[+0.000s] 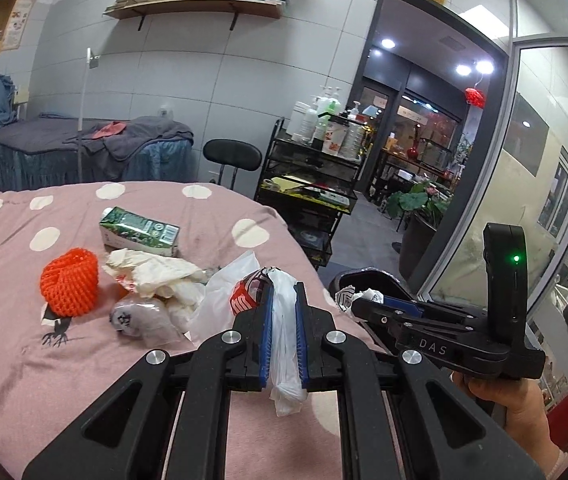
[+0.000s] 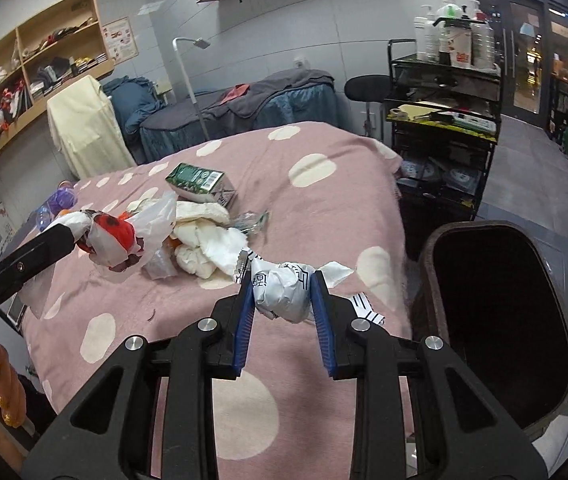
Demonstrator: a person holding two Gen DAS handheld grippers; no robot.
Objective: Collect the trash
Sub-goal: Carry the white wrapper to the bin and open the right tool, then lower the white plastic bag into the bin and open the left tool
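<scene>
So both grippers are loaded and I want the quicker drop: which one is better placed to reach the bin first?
Probably the right hand-held gripper: holding its wrapper, it sits beside the open bin. The left is farther away.

Left gripper: jaws closed tight on a thin white plastic bag, pointing slightly downward. Right gripper: jaws partly closed, blue pads clamping a crumpled white wrapper, tilted downward. A bare hand grips the right gripper's handle.

Crumpled white wrapper, plastic bag
</scene>
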